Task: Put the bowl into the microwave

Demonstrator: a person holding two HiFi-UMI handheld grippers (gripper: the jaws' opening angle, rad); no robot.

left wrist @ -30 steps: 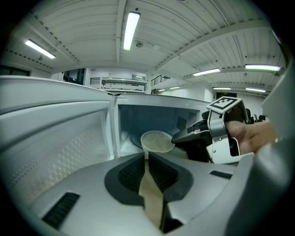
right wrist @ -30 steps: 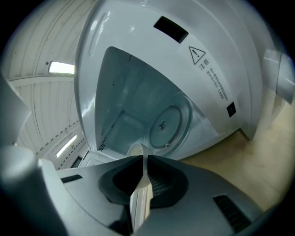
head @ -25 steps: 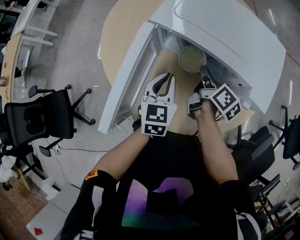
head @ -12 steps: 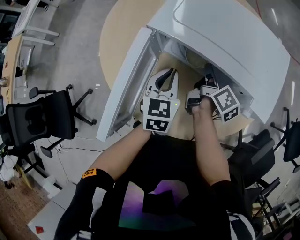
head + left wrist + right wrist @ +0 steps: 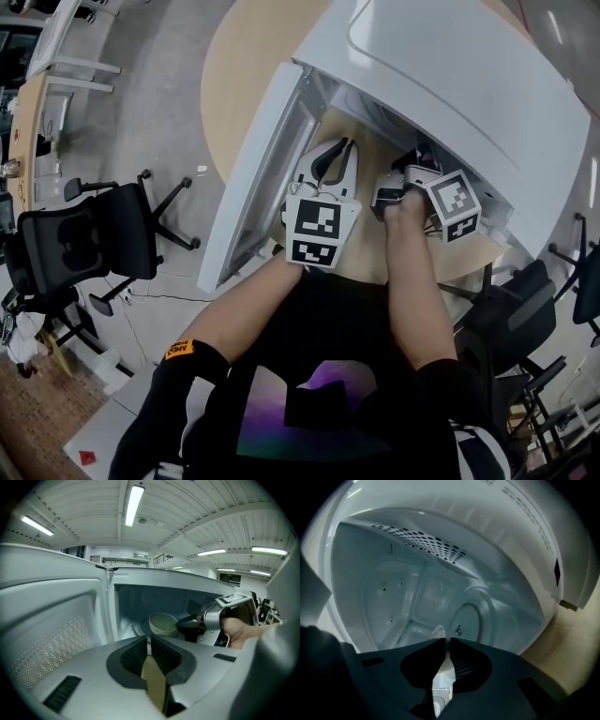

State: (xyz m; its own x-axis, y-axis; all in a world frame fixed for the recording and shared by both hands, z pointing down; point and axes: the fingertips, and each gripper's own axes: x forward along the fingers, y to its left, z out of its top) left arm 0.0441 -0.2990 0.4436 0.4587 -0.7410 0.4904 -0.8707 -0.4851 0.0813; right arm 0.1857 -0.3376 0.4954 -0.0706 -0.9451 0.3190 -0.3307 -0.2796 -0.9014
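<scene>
White microwave [image 5: 450, 84] stands open on the worktop [image 5: 234, 84]. Inside it is the bowl [image 5: 162, 623], rim grasped by the right hand-held gripper [image 5: 445, 641]; the left hand-held gripper [image 5: 149, 641] hovers clenched and empty outside the opening.

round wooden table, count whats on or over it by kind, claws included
white microwave oven, door open: 1
pale round bowl, inside the microwave: 1
hand-held claws: 2 (left claw shut, nothing held; right claw shut on the bowl's rim)
total: 4
</scene>
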